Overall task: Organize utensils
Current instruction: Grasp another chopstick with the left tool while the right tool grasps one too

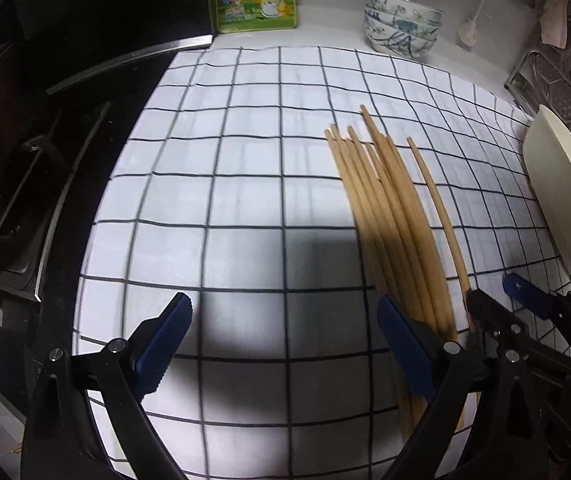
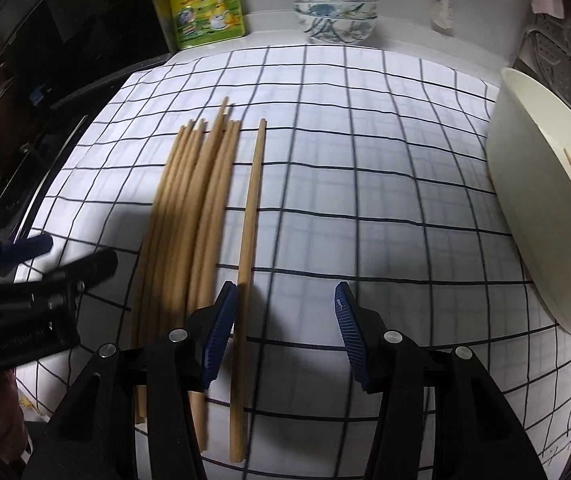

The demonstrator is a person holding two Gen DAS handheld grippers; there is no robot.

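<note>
- Right gripper (image 2: 283, 336) is standing released, straddling the lone chopstick (image 2: 250, 216); its left finger is crowding the bundle (image 2: 189, 208) on the cloth (image 2: 365, 160).
- Risk: closing may be dragging a neighbour along.
- Left gripper (image 1: 285, 344) is gaping, holding nothing.

Both grippers, left (image 1: 285, 344) and right (image 2: 283, 332), have black arms, ribbed blue pads (image 2: 218, 340), silver screws; markings probably unreadable.

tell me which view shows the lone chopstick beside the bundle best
The right wrist view: the lone chopstick lies unobstructed, tip to butt. In the left wrist view it runs behind the right hand-held gripper.
</note>
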